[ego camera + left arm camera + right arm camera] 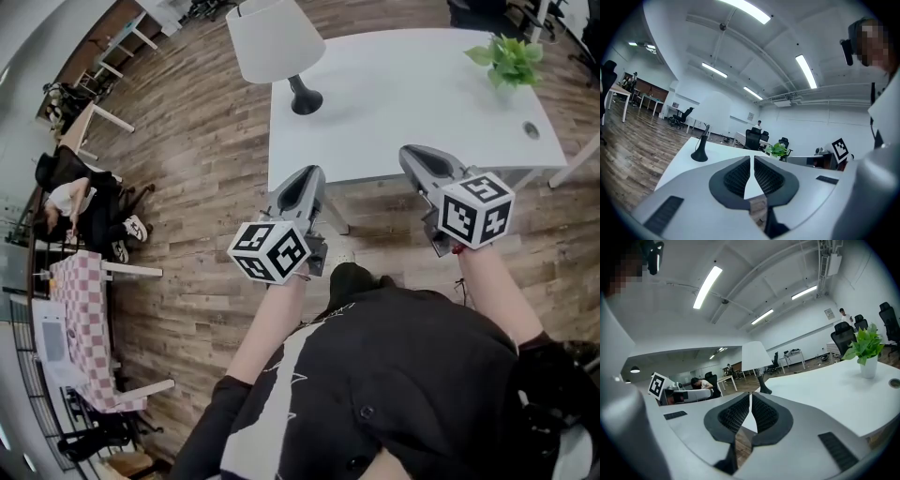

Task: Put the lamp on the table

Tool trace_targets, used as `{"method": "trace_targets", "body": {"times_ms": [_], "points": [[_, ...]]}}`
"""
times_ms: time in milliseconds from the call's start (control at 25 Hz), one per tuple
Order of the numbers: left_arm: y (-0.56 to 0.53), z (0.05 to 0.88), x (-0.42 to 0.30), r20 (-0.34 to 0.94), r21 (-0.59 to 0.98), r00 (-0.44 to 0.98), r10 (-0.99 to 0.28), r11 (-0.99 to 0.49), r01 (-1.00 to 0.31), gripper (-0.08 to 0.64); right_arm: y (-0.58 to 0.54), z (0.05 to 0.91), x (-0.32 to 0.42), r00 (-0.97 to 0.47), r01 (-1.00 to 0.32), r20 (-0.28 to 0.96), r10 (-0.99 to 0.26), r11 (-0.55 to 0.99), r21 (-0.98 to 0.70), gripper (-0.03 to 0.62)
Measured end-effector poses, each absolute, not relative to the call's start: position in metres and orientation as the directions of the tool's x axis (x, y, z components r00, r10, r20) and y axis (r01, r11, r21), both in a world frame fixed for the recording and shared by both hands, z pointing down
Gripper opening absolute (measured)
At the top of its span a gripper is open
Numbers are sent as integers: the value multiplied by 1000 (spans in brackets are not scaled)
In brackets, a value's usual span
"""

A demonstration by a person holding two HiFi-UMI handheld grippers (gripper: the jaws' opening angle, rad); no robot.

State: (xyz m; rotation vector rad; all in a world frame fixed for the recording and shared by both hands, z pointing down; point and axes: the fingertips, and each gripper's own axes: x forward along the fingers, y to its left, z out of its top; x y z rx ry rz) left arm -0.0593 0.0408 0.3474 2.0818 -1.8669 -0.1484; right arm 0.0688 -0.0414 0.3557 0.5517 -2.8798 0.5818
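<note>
- Wood-plank floor [187, 141] is spreading round a white table [422, 103] in a big open office with strip lights running overhead.
- Lamp [281, 52] is standing upright on the table, at the far left corner as seen from the head view: black foot on the tabletop, white shade hanging out past the table's left edge.
- Potted plant [509, 58] is sitting at the table's far right corner, well apart from the lamp.
- Left gripper [307, 178] is hovering just off the table's near left corner, over the floor. Its jaws are standing together at the tips with nothing between them, pointing across the table toward the lamp's foot.
- Right gripper [414, 155] is hovering at the table's near edge, right of the left gripper. Its jaws are also closed and holding nothing.
- Neither gripper is touching the lamp.
- Seated person [80, 211] is bending over a desk well to the left of the table.
</note>
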Motion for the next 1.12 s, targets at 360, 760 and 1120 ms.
{"method": "trace_targets", "body": {"times_ms": [360,760,1120], "points": [[59,386,-41,227,338,134,-965,-51,-940,37,-26,410,78,-903,-406,319,-288,816,-411,17],[66,404,-42,264,364,129,-956,-25,-931,37,-6,430,65,-915,-334,363,-177,837,-434,17],[73,402,-45,256,373,122,-959,-18,-928,37,4,430,58,-917,-313,370,-149,844,-435,18]]}}
